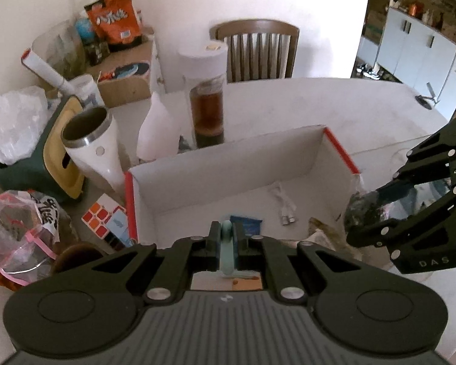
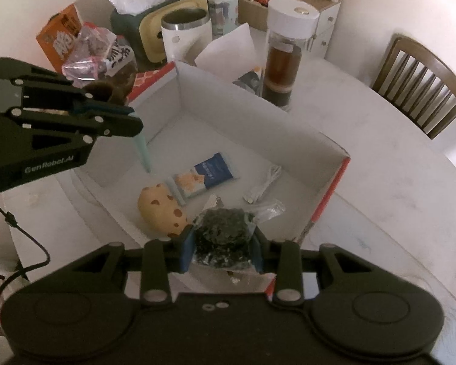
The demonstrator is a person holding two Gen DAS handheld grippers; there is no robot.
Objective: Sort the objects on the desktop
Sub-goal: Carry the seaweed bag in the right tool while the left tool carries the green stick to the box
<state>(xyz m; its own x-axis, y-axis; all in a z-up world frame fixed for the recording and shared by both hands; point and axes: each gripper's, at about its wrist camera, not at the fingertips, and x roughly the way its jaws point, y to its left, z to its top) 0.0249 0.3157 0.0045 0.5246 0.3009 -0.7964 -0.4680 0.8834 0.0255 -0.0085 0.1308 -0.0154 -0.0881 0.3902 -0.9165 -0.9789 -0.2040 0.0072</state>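
Left wrist view shows the left gripper (image 1: 227, 237) with its jaws closed tight on a slim pale-teal stick (image 1: 227, 243), perhaps a pen, held upright over the near end of the white box (image 1: 228, 164). From the right wrist view the same stick (image 2: 143, 152) hangs point-down from that gripper (image 2: 133, 123) just above the box floor, which suggests it is being carried in to be dropped with the sorted things.

The right gripper (image 2: 223, 252) holds its jaws partly apart, pressed on both sides of a clear packet of dark crumpled stuff (image 2: 223, 234), over the near edge of the box; the width of the packet is what keeps the jaws from closing further.

Inside the box already lie a blue-and-white snack packet (image 2: 208, 175), a cookie-patterned soft toy (image 2: 162, 211) and a coiled white cable (image 2: 264, 184).

Beyond the box stand a tea bottle with a white cap (image 1: 205, 91), a white steel-rimmed mug (image 1: 94, 149) and a green tissue holder (image 1: 45, 164). Left of the box a puzzle cube (image 1: 98, 217) lies on the worktop (image 1: 288, 103), unsorted. Both grippers crowd the near end of the box, so they could bump each other.
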